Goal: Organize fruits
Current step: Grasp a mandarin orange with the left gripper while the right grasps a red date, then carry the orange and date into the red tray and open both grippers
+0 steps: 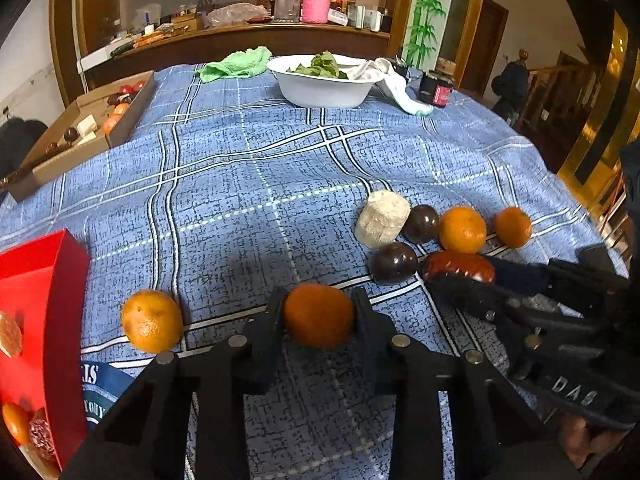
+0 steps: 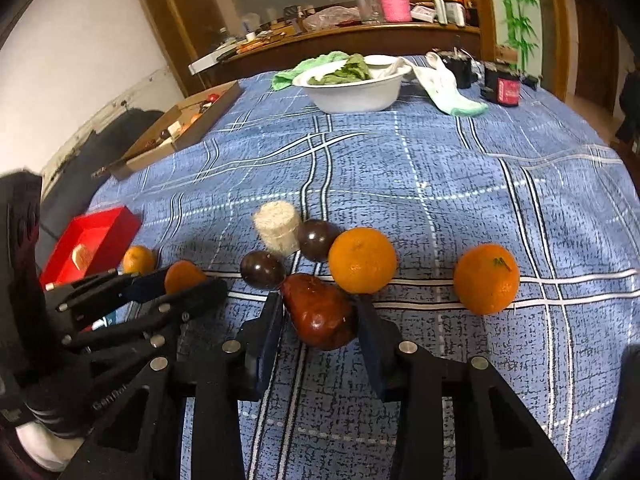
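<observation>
The left gripper [image 1: 319,316] clenched a round orange tangerine [image 1: 319,315], presumably bound for the red box [image 1: 60,280] at nine o'clock; the right gripper [image 2: 320,316] grasped a glossy red-brown pear-shaped fruit [image 2: 320,314].

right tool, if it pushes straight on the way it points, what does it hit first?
The right tool already has the glossy red-brown pear-shaped fruit between its fingers. Straight beyond that, probably the large round orange, perhaps the dark purple round fruit; depth is unclear.

An orange [image 1: 319,315] is clamped upright between black fingers, a second orange [image 1: 152,321] lying just beside the red box [image 1: 60,280]. A glossy brown pear [image 2: 320,316] is gripped near two dark round fruits [image 2: 262,269] and two more oranges [image 2: 362,260].
</observation>
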A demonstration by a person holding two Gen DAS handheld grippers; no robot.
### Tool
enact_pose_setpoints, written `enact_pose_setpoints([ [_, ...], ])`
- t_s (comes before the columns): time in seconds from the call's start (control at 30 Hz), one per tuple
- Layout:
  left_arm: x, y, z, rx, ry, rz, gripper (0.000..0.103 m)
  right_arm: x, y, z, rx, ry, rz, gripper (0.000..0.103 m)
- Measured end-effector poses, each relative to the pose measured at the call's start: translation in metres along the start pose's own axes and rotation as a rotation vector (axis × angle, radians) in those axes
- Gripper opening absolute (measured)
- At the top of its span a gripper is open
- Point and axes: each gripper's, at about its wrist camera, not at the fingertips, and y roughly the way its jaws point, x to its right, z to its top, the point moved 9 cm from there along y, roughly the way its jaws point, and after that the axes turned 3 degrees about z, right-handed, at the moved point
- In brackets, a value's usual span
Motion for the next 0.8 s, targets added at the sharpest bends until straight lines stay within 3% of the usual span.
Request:
enact_pose_setpoints([
  [0.4, -0.011, -0.022, 0.002, 0.086, -0.066, 0.000, 0.030, -0.002, -0.005, 0.002, 0.035, -0.032, -0.030, 0.034],
  [0.63, -0.021, -0.078, -0.016, 0.135, -0.081, 0.037, 0.030, -0.005, -0.009, -0.001, 0.034, -0.043, -0.048, 0.034],
  [0.8, -0.062, -0.120, -0.034, 0.175, -0.184, 0.081, 0.030, -0.025, -0.027, -0.010, 0.042, -0.047, -0.003, 0.034],
])
